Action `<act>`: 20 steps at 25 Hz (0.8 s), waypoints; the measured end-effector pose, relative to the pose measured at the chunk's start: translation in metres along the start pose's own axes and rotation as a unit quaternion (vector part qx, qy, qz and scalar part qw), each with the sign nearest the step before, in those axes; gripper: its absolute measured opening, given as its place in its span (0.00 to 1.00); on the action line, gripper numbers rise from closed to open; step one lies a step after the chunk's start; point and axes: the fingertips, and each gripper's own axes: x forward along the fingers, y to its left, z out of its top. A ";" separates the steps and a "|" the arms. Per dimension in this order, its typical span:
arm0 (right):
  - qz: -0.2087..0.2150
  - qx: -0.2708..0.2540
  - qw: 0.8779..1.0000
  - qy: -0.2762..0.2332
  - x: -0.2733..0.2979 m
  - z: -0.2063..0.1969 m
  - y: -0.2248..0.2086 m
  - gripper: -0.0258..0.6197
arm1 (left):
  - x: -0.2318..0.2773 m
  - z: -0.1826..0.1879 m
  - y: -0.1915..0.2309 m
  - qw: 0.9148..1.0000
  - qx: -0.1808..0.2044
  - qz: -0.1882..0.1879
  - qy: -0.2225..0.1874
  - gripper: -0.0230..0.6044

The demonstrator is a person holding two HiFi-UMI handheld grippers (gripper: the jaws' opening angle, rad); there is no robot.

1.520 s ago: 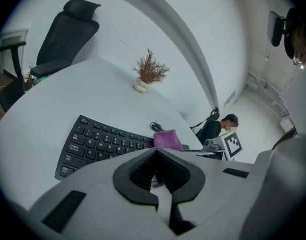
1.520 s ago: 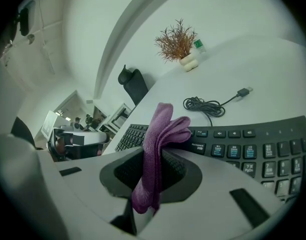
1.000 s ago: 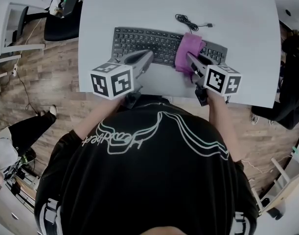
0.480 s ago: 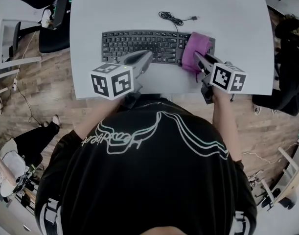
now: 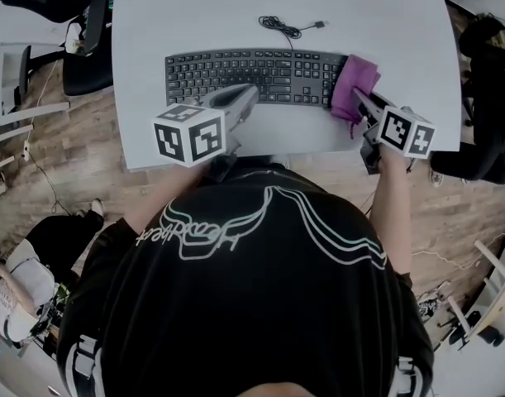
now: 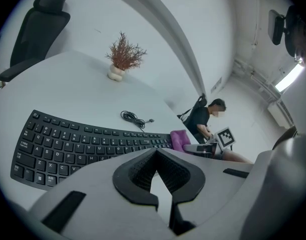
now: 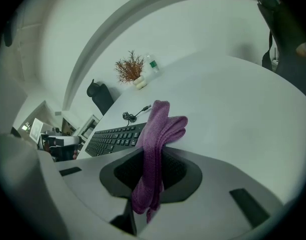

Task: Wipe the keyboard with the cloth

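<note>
A black keyboard (image 5: 252,74) lies across the white table (image 5: 235,7). The purple cloth (image 5: 355,85) covers its right end and spills onto the table. My right gripper (image 5: 361,106) is shut on the cloth, which hangs bunched between its jaws in the right gripper view (image 7: 160,129), with the keyboard (image 7: 115,136) off to the left. My left gripper (image 5: 245,98) is shut with nothing in it, its tips at the keyboard's front edge near the middle. From the left gripper view the keyboard (image 6: 77,144) spreads to the left and the cloth (image 6: 179,138) lies beyond its far end.
The keyboard's coiled cable (image 5: 285,27) lies behind it. A dried plant in a small vase (image 6: 123,59) and a bottle (image 7: 153,65) stand at the table's far side. An office chair (image 5: 87,31) is left of the table, a seated person (image 5: 492,81) right of it.
My right gripper has dragged the cloth rightward along the keyboard, from right of centre to its right end. The left gripper has stayed at the front edge.
</note>
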 end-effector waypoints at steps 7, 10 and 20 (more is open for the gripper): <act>-0.016 -0.016 1.000 0.001 -0.008 0.002 -0.007 0.13 | -0.002 -0.004 -0.001 1.000 -0.001 0.002 0.003 0.04; -0.015 -0.025 1.000 -0.011 -0.011 0.008 -0.002 0.13 | -0.003 -0.005 0.000 1.000 -0.002 0.003 -0.001 0.04; 0.099 0.010 0.994 -0.052 -0.003 0.034 0.067 0.13 | -0.026 -0.010 0.019 0.999 -0.021 0.022 -0.024 0.04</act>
